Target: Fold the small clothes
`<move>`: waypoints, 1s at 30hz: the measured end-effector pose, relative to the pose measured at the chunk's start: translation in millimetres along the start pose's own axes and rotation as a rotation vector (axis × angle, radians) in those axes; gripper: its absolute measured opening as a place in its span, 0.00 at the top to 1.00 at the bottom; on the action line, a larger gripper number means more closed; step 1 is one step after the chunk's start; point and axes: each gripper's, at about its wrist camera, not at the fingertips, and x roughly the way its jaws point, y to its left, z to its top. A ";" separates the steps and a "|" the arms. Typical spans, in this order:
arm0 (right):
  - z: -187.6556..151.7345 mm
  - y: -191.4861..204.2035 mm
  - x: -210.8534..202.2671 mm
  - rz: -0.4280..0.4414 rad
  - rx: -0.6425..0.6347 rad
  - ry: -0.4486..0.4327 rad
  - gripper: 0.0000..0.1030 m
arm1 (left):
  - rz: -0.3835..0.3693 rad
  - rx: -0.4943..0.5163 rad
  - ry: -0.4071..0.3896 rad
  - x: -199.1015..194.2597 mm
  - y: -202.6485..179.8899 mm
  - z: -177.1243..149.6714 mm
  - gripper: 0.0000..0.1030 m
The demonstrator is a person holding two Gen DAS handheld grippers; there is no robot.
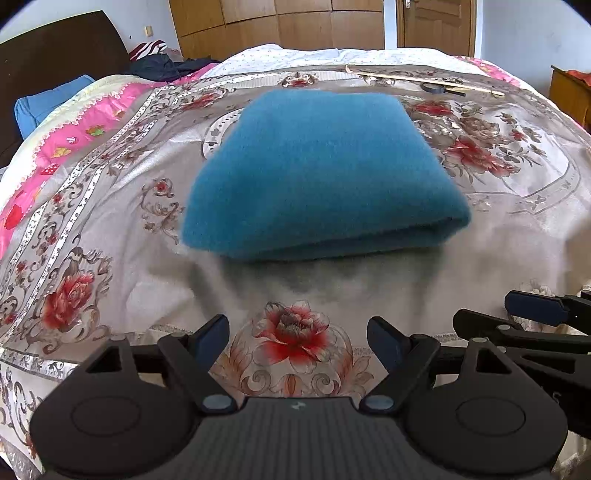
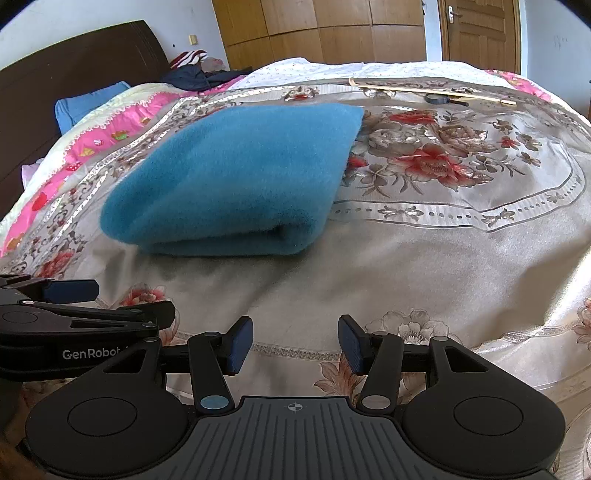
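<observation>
Wooden wardrobe doors (image 1: 277,22) and a dark headboard (image 2: 74,62) stand behind a bed covered by a shiny grey bedspread printed with red flowers (image 2: 424,266). Along its far edge lie a thin pale wooden stick (image 2: 436,91) and a small dark round object (image 2: 436,98), well apart from everything else. At the headboard side a pink quilt (image 1: 92,114), a blue pillow (image 2: 81,103) and a heap of dark clothes (image 2: 207,75) crowd the border; the bedspread to the right of the cloth lies bare up to the bed's rounded edge.

A folded teal fleece cloth (image 1: 317,173) rests flat in the middle of the bed, its rolled fold facing the cameras. The left gripper (image 1: 297,343) hovers short of that fold, fingers spread wide with nothing between them, a strip of bare bedspread separating them from the cloth. The right gripper (image 2: 295,343) sits just beside it, likewise parted and empty, with the cloth ahead and to its left.
</observation>
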 end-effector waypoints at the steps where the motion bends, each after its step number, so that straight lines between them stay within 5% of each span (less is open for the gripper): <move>1: -0.2 0.2 0.0 -0.001 0.000 0.000 0.51 | 0.001 0.000 0.002 0.1 0.0 -0.1 0.11; 30: -1.3 0.7 0.1 -0.005 0.004 0.000 0.48 | -0.004 -0.014 0.016 0.3 2.0 -2.3 0.12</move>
